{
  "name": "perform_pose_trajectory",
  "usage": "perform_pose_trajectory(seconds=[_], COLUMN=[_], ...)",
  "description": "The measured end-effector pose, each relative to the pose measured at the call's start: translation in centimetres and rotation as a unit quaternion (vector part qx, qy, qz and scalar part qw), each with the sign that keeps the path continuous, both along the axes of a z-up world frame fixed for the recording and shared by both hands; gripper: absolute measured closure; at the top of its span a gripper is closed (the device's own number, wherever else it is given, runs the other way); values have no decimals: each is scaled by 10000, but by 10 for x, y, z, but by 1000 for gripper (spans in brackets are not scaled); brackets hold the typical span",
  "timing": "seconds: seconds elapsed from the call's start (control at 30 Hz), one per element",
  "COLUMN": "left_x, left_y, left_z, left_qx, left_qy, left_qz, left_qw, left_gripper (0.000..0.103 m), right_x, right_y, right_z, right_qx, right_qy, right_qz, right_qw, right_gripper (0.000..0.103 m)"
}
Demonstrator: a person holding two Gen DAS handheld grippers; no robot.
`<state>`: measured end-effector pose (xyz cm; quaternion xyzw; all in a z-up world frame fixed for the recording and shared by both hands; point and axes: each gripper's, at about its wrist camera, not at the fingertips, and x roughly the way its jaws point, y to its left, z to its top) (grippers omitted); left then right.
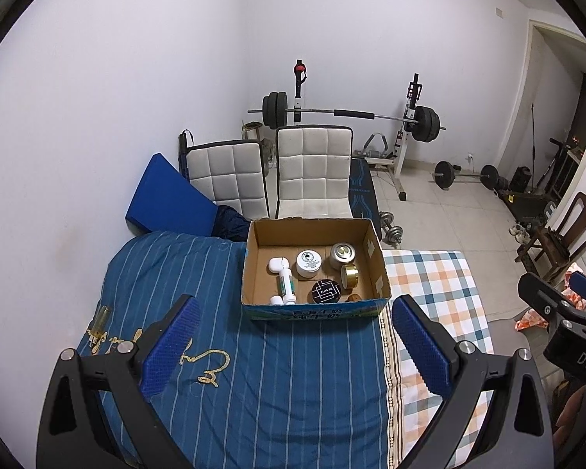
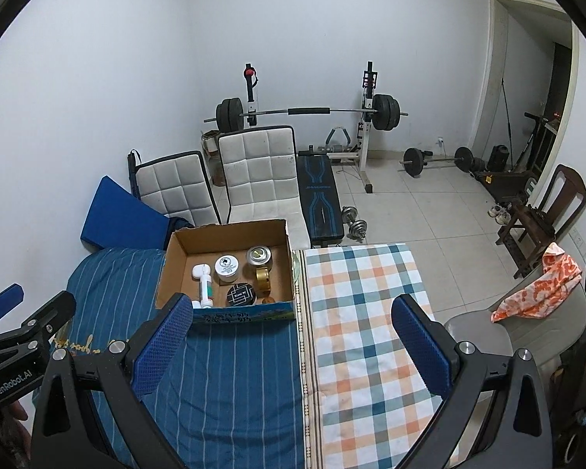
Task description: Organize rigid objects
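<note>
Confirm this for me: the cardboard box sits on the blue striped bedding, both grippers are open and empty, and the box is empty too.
Not quite: the cardboard box is not empty. The left wrist view shows several small containers inside, including a white jar, a silver tin, a gold tin and a black tin. The rest holds: the box sits on the blue striped bedding, and the left gripper and right gripper are open and empty.

Two white padded chairs (image 1: 269, 172) stand side by side behind the bed, with a blue cushion (image 1: 164, 199) leaning at the wall to their left. Behind them a barbell (image 1: 351, 114) rests on its rack. A second barbell (image 2: 437, 161) lies on the tiled floor. A dumbbell (image 2: 353, 222) sits beside the black bench (image 2: 320, 203). A wooden chair (image 2: 543, 211) stands at the right.
</note>
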<state>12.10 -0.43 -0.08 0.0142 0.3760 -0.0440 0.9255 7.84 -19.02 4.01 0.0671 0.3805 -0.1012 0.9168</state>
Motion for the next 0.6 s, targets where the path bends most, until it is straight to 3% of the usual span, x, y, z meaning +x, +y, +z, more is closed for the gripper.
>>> perform_pose_trajectory(seconds=[0.6], left_x=[-5], left_y=[1], left_z=[3], left_qx=[-36], left_qy=[-111], left_qz=[75], left_qw=[9999], left_gripper=[2], right_x=[-3], right_y=[-3], right_z=[0], right_qx=[24], right_qy=[18], right_qz=[16], right_qw=[10000], right_gripper=[0])
